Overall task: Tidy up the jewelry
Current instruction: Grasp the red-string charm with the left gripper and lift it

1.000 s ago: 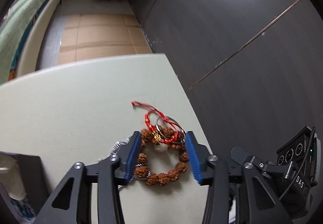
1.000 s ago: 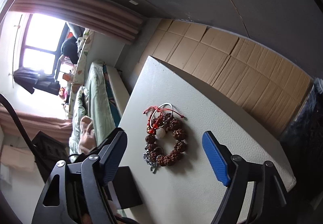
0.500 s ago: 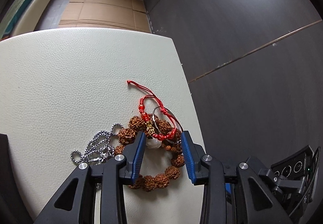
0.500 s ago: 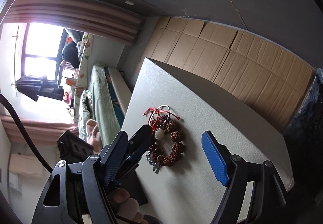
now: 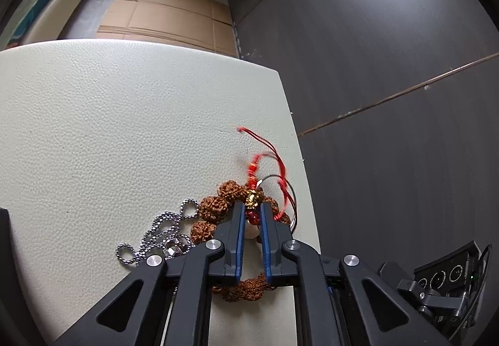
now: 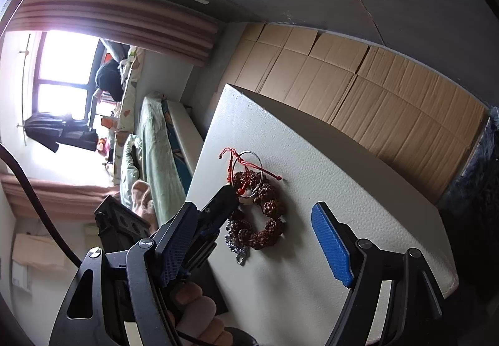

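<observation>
Left gripper [image 5: 252,212]: blue-padded fingers [image 5: 239,237] drawn in to a narrow gap, pinching the red cord bracelet [image 5: 254,193] at its gold charm; a pale bead sits in the slot between the pads. One second ago the fingers stood wide on either side of the brown bead ring; half a second ago they were partly drawn in; they have since closed and moved forward onto the cord. Body enters from the bottom centre of the left wrist frame, angled down at the table [image 5: 109,127]. In the right wrist frame it reaches in from lower left, tip on the jewelry pile, a hand [image 6: 193,311] wrapped around its handle at the bottom.

Right gripper [image 6: 246,240]: fingers spread wide apart, holding and touching nothing, as in the earlier frames. Hovers off the table, pads framing the pile from the lower part of its frame.

Red cord bracelet: lower centre-right of the left wrist frame, loose ends blurred and trailing toward the upper right, near the table's right edge.

Brown bead bracelet [image 5: 215,209]: lying on the table under and around the left fingertips, beneath the red cord.

Silver chain [image 5: 159,237]: bunched just left of the brown beads, touching them.

Thin wire bangle [image 6: 254,159]: partly over the brown beads, centre of the right wrist frame.
</observation>
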Tool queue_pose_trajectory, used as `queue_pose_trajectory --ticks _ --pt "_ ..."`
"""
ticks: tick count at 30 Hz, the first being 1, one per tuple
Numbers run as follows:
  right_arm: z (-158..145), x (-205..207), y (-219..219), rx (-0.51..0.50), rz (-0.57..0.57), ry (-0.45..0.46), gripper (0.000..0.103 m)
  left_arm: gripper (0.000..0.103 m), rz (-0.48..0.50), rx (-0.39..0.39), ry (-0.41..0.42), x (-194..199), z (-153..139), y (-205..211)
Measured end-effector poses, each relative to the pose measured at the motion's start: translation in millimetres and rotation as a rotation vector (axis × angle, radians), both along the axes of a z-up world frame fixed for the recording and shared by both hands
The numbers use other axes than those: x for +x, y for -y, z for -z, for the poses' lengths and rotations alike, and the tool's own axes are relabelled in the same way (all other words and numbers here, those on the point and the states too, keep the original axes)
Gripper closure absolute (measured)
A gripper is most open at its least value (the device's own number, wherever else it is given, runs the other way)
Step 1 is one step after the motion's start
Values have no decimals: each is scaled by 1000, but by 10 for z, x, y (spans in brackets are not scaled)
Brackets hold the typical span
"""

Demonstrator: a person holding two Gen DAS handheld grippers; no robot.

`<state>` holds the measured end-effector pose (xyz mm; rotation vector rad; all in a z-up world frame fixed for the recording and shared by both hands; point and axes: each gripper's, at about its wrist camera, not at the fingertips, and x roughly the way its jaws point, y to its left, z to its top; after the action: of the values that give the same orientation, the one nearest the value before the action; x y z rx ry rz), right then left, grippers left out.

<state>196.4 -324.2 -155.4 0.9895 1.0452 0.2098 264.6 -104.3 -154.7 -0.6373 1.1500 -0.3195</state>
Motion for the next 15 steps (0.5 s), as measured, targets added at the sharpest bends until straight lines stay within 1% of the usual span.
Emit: queue_pose_trajectory --ticks 2,8,9,10,13,15 --pt "-6 9 -13 -5 -6 3 26 95 -1 3 10 9 -38 -9" --pt "-62 57 -65 -32 -21 34 26 95 6 -27 39 -109 -233 -156" --pt "-62 62 -70 -37 -23 40 27 95 7 -28 46 -126 -269 -181" --pt "-66 76 -83 -42 -26 45 33 95 6 -32 53 -140 -305 -205" --pt "-46 138 -113 -55 -34 42 44 95 4 -44 74 -177 -415 -277" --pt "-38 173 -145 -77 -34 34 50 95 -1 -44 90 -196 -488 -337"
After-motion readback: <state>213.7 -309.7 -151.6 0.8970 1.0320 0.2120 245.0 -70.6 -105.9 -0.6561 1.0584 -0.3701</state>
